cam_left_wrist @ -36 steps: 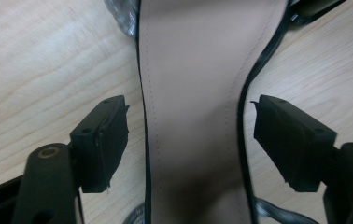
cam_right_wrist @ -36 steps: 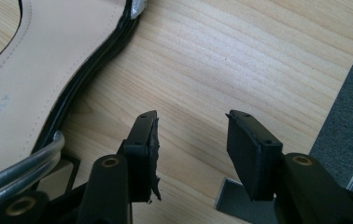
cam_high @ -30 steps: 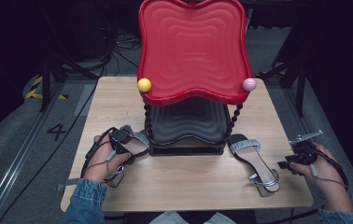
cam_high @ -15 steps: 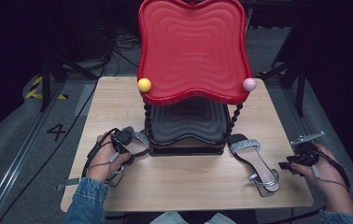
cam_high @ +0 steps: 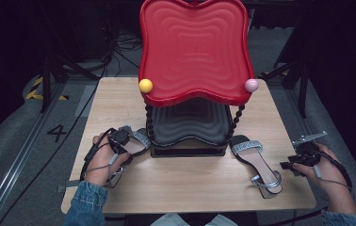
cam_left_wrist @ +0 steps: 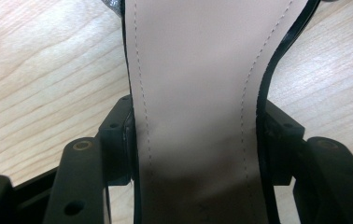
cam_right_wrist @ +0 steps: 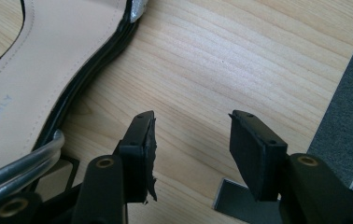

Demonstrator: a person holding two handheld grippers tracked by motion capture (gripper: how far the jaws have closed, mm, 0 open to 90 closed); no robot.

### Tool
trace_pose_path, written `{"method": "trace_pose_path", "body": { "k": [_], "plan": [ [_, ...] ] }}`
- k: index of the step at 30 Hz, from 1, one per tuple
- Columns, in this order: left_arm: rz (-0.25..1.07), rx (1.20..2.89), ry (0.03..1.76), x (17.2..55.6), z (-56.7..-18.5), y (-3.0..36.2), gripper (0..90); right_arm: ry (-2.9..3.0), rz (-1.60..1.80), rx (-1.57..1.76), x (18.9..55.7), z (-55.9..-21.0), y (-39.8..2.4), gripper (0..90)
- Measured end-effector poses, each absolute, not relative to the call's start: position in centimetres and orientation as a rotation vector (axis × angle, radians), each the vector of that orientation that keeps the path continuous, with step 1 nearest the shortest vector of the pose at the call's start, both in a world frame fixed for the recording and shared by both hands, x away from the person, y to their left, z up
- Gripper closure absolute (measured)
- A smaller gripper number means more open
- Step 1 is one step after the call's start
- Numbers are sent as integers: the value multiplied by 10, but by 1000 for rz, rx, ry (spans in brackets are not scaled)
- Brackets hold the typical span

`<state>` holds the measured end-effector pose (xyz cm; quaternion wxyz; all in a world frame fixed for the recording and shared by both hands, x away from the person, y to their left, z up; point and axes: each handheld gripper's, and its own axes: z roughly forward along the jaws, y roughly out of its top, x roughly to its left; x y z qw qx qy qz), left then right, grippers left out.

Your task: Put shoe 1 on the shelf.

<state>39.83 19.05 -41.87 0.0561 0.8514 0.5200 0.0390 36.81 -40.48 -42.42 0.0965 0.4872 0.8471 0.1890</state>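
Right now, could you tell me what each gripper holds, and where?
The left gripper clamps the left sandal across its insole's edges. The right gripper holds nothing.

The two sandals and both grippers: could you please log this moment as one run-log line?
left gripper: just closed on left sandal | right gripper: open, nothing between jaws, beside right sandal | table: both sandals flat

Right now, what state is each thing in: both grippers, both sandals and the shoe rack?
Left gripper: jaws just closed onto the left sandal, pads against both sides of its sole.
Left sandal: flat on the table, gripped.
Right gripper: open, nothing between the jaws.
Right sandal: flat on the table, free, beside the right gripper.
Rack: upright, both shelves bare.
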Motion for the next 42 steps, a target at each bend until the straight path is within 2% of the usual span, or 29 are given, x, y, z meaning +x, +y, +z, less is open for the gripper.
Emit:
{"method": "trace_pose_path", "body": {
  "k": [9,23,42],
  "plan": [
    [77,2500,1634,391,-398,201,419,2505,568,1438,370,-422,-404,512],
    [188,2425,1742,385,-355,214,419,2514,580,1424,374,-422,-399,508],
    [196,2365,1791,390,-293,217,419,2502,613,1445,374,-421,-399,500]
  ]
}}
